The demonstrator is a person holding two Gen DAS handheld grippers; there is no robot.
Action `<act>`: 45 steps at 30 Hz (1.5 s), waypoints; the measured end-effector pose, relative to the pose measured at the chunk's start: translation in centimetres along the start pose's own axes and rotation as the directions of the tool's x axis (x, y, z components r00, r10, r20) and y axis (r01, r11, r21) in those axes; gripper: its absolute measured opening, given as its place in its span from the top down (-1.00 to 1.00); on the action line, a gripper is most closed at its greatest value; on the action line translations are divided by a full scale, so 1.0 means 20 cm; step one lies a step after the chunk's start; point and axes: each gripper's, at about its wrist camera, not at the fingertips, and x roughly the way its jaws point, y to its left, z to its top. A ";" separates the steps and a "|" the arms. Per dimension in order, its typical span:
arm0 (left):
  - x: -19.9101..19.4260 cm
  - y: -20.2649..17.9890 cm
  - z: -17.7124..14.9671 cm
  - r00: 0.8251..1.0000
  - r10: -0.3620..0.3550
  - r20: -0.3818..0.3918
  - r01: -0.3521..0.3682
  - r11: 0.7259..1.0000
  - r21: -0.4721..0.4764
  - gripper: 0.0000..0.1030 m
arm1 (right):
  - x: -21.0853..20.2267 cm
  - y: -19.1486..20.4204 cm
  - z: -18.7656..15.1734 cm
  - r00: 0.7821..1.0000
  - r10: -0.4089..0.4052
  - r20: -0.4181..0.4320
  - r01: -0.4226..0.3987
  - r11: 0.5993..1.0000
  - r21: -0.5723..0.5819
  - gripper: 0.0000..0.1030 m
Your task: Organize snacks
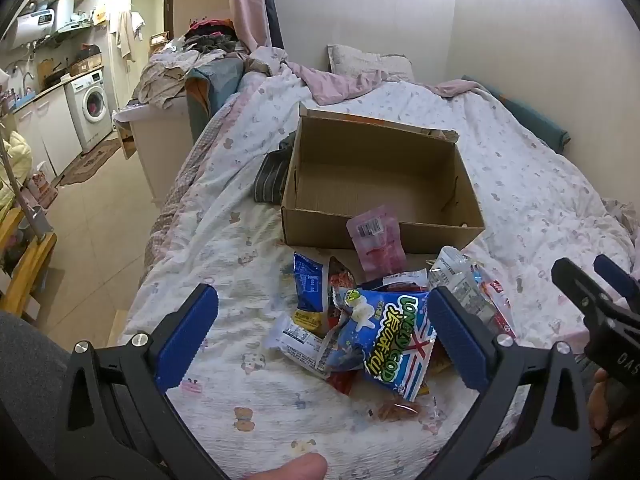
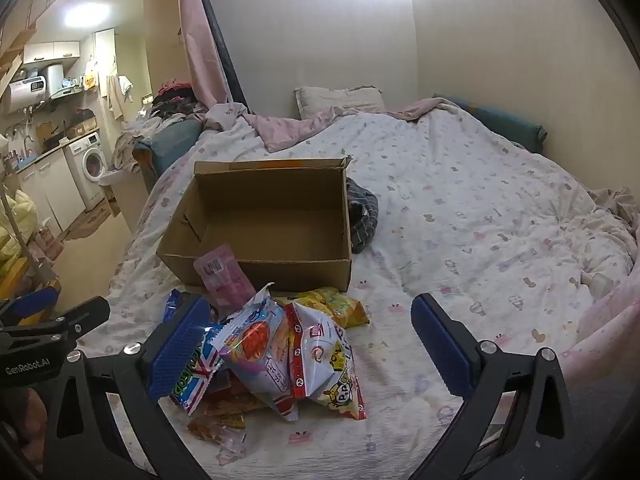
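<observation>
Left tongs [image 1: 320, 332]: spread wide, nothing gripped, held above the snack pile [image 1: 372, 320].
Right tongs [image 2: 308, 340]: spread wide, nothing gripped.
Snack pile: heaped on the bed [image 2: 480, 208], just before the cardboard box [image 2: 260, 276].
Pink packet [image 2: 224, 276]: leaned against the box front.

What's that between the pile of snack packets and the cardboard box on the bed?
A pink pouch with a barcode, propped against the front wall of the empty cardboard box, just behind the snack pile. It shows in both wrist views.
</observation>
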 end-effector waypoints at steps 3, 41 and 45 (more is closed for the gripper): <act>-0.01 0.00 0.00 1.000 -0.001 0.008 0.001 1.000 0.002 -1.00 | 0.00 0.00 0.00 1.000 0.006 0.012 -0.006 1.000 0.006 -1.00; -0.01 0.00 -0.02 1.000 0.012 0.014 -0.012 1.000 0.015 -1.00 | -0.02 0.01 0.02 1.000 0.004 0.022 -0.004 1.000 -0.001 -1.00; -0.01 0.00 -0.02 1.000 0.012 0.015 -0.012 1.000 0.015 -1.00 | -0.01 0.01 0.01 1.000 0.003 0.022 -0.003 1.000 -0.002 -1.00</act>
